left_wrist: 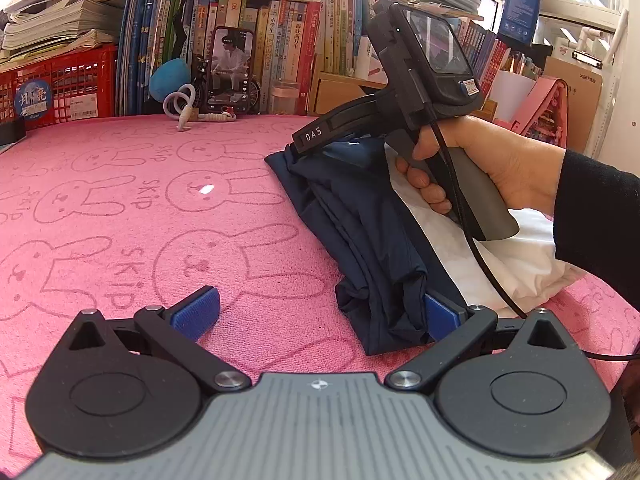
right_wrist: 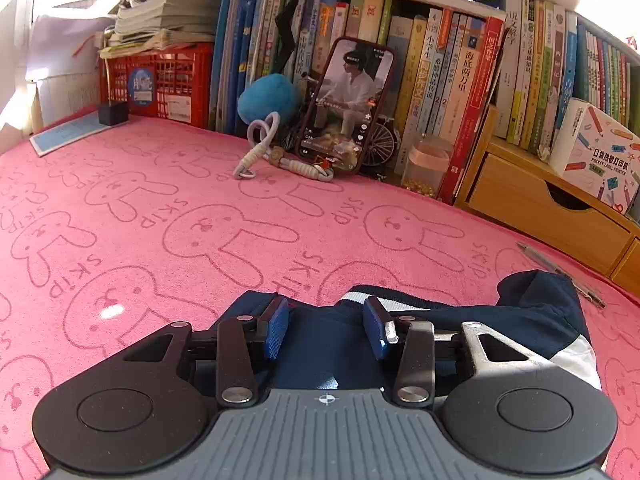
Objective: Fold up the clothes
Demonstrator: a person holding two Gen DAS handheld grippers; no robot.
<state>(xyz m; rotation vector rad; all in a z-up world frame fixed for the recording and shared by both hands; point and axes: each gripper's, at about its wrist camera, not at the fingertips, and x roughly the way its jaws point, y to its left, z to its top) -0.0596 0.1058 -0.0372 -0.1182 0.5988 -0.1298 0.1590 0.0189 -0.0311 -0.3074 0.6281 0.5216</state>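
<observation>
A navy and white garment (left_wrist: pixel 372 232) lies folded in a narrow bundle on the pink bunny-print cloth (left_wrist: pixel 140 208). My left gripper (left_wrist: pixel 316 314) is open wide at the bundle's near end; its right pad (left_wrist: pixel 438 320) touches the navy fabric, its left pad (left_wrist: pixel 196 312) rests on the cloth. My right gripper (right_wrist: pixel 326 326) is open, low over the garment (right_wrist: pixel 332 352), with navy fabric between and under its blue pads. In the left wrist view the right gripper's body (left_wrist: pixel 424 64) is held by a hand over the bundle's far end.
A phone (right_wrist: pixel 346 106) leans on a row of books (right_wrist: pixel 460 80) at the back, with a cord strap (right_wrist: pixel 280 160) before it. A red crate (right_wrist: pixel 160 80) stands back left, a wooden drawer unit (right_wrist: pixel 540 208) right, and a pen (right_wrist: pixel 560 272) lies by the garment.
</observation>
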